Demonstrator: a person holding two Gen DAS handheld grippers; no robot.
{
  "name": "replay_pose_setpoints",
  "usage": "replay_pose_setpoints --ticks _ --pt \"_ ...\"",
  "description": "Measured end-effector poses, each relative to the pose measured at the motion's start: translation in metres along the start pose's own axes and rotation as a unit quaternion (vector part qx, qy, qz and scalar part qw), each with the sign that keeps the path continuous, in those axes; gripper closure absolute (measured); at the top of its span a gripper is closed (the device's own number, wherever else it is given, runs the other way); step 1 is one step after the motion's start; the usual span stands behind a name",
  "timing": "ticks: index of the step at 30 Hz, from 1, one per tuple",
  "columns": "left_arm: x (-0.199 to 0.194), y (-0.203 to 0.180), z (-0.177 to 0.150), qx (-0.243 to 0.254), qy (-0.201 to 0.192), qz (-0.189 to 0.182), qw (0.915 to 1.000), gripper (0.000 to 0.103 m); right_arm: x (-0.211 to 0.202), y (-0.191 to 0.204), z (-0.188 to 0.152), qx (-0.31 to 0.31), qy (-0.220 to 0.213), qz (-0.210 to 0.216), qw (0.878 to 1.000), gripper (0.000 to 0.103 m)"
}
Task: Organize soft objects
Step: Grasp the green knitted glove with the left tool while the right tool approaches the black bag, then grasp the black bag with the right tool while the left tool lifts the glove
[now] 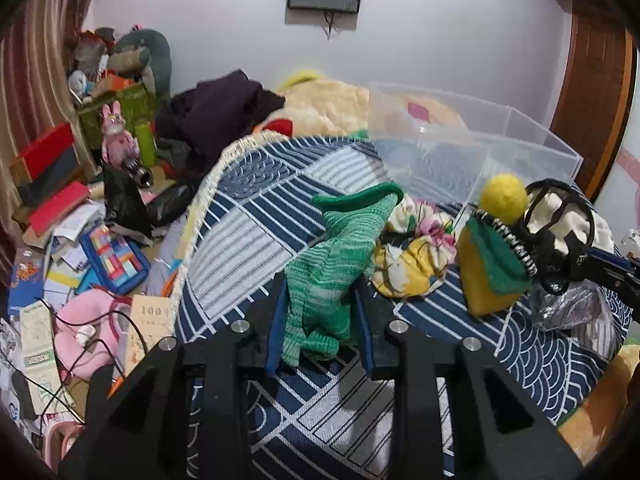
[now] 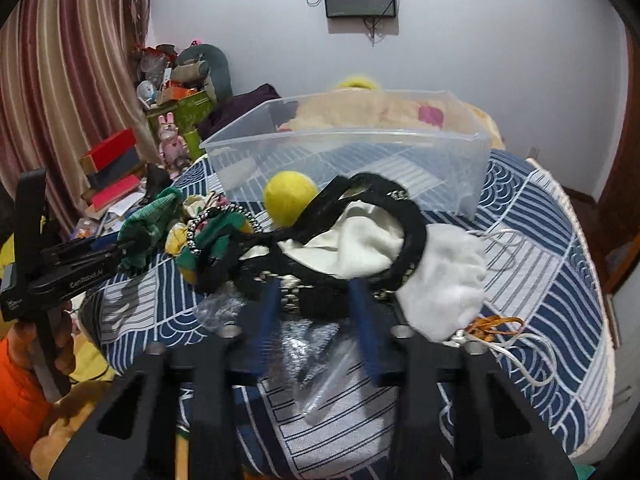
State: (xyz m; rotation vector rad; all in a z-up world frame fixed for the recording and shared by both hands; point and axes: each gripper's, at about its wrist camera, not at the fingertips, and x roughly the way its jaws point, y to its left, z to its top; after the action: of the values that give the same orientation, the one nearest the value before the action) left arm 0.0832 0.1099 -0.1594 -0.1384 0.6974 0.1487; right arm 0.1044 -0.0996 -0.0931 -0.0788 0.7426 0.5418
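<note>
My left gripper [image 1: 318, 294] is shut on a green knitted cloth [image 1: 332, 264] and holds it over the blue patterned cloth [image 1: 256, 216] on the round table. My right gripper [image 2: 314, 292] is shut on a black beaded bag with white lining [image 2: 344, 240]. A clear plastic bin [image 2: 348, 156] stands behind, also in the left wrist view [image 1: 472, 148]. A yellow ball [image 2: 290, 198], a yellow-and-green pouch [image 1: 490, 268] and a floral fabric bundle [image 1: 412, 256] lie between the grippers. White stuffing [image 2: 444, 280] lies right of the bag.
A crinkled clear plastic wrapper [image 2: 316, 364] lies under my right gripper. An orange cord and white string [image 2: 504, 332] lie at the right. Left of the table the floor is cluttered with books, boxes and toys [image 1: 80, 220]. A beige plush [image 1: 332, 108] lies behind the bin.
</note>
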Motion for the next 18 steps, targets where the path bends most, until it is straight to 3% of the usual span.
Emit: replay_pose_setpoints --ticks 2,3,10,13,15,16,18 --pt "-0.009 -0.003 0.002 0.003 -0.015 -0.002 0.9999 0.074 -0.003 0.000 -0.001 0.001 -0.006 0.004 1.000 0.083" --pt "-0.015 -0.004 0.005 0.005 -0.024 -0.002 0.9997 0.074 -0.005 0.000 -0.001 -0.001 -0.007 0.010 1.000 0.093" --pt "-0.051 -0.016 0.024 0.009 -0.082 -0.026 0.9962 0.074 -0.028 0.002 0.004 -0.007 -0.047 -0.010 0.999 0.095" --pt "-0.060 -0.021 0.033 0.007 -0.100 -0.039 0.9942 0.074 -0.036 0.000 0.010 -0.017 -0.063 -0.058 0.996 0.094" --pt "-0.062 -0.023 0.038 0.006 -0.106 -0.052 0.9930 0.074 -0.037 -0.005 0.017 -0.014 -0.063 -0.065 0.996 0.085" --pt "-0.063 -0.026 0.041 0.007 -0.108 -0.056 0.9926 0.074 -0.036 -0.010 0.020 -0.007 -0.062 -0.061 0.996 0.071" --pt "-0.062 -0.030 0.044 0.009 -0.110 -0.063 0.9919 0.074 -0.033 -0.018 0.028 0.001 -0.064 -0.056 0.996 0.054"
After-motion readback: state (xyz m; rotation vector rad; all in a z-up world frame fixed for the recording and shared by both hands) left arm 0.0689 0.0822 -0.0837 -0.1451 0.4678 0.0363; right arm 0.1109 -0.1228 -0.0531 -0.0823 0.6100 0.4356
